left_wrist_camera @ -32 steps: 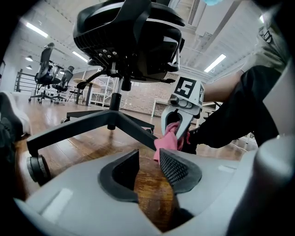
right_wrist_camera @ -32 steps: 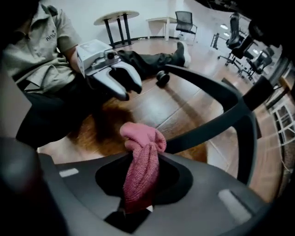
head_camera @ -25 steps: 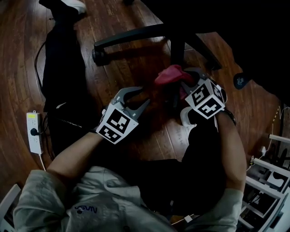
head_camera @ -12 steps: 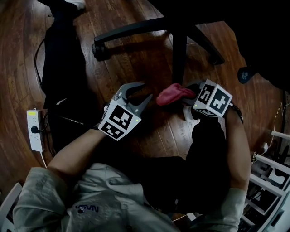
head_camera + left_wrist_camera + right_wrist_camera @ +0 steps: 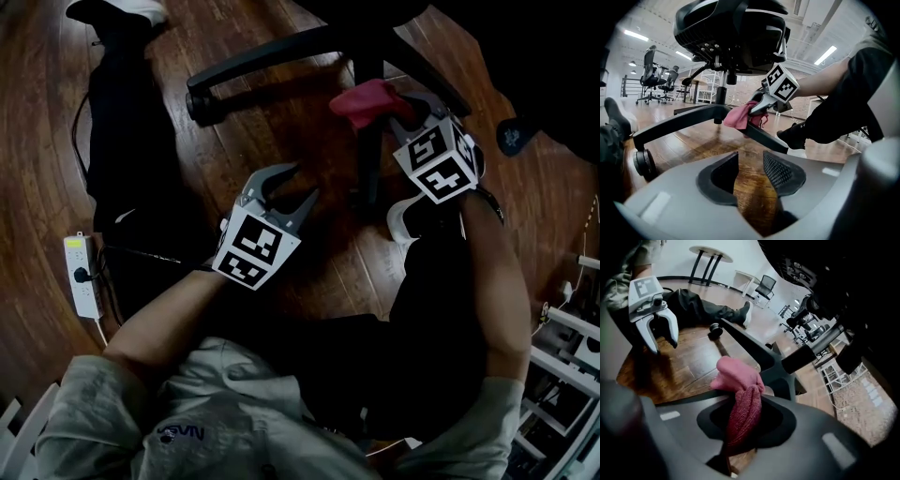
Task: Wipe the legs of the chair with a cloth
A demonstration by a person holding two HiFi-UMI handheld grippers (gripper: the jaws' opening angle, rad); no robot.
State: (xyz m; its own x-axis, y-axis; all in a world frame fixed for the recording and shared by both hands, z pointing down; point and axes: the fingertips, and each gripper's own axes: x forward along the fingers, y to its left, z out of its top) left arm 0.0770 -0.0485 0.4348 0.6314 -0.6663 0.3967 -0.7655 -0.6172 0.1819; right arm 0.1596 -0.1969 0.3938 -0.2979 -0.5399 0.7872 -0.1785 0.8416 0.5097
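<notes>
The right gripper [image 5: 400, 112] pinches the soft pink cloth [image 5: 368, 99] on the long black chair leg [image 5: 371, 167], so it should press down and slide slowly along it, while the left gripper [image 5: 300, 185], jaws just opened wider, holds nothing.

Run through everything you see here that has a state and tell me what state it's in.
cloth: bunched, lying against a chair leg.
right gripper: shut on the cloth.
left gripper: open, jaws just widened, nothing between them.
chair: upright.
power strip: lying flat, one plug in.
</notes>
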